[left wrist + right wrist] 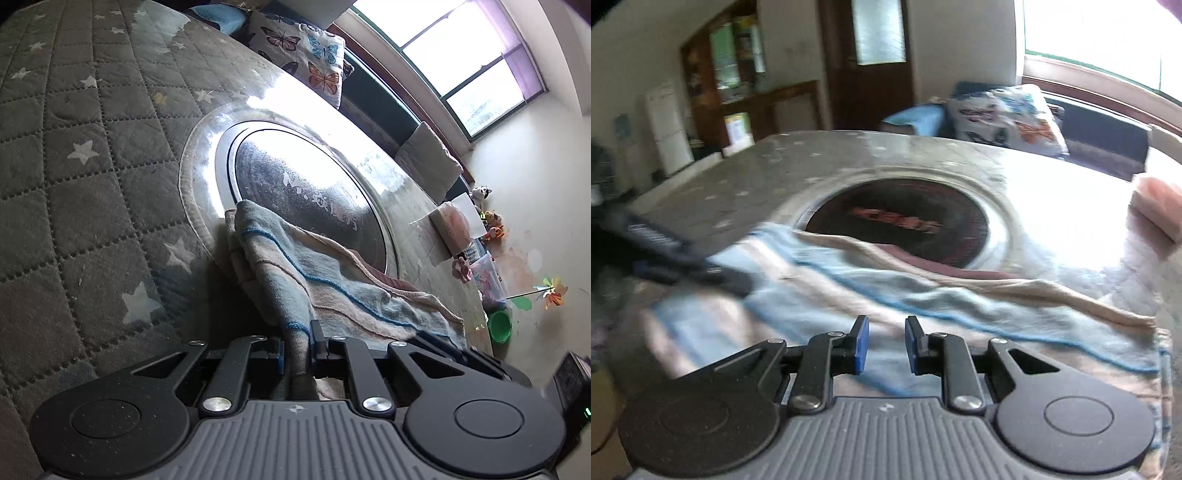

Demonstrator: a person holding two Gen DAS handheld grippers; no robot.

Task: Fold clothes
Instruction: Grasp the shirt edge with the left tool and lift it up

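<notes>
Pale blue-striped cloth (332,288) was clamped in your left gripper (298,343) jaws to lift its edge for folding, while your right gripper (886,345) hovered, jaws apart

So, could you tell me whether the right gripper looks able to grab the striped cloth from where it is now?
Probably yes: the right gripper is open just above the striped cloth, with nothing between them.

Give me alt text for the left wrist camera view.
The left tool pinches a bunched fold of a pale blue and beige striped cloth, which drapes over a round glass turntable on a grey star-patterned quilted table cover.
</notes>
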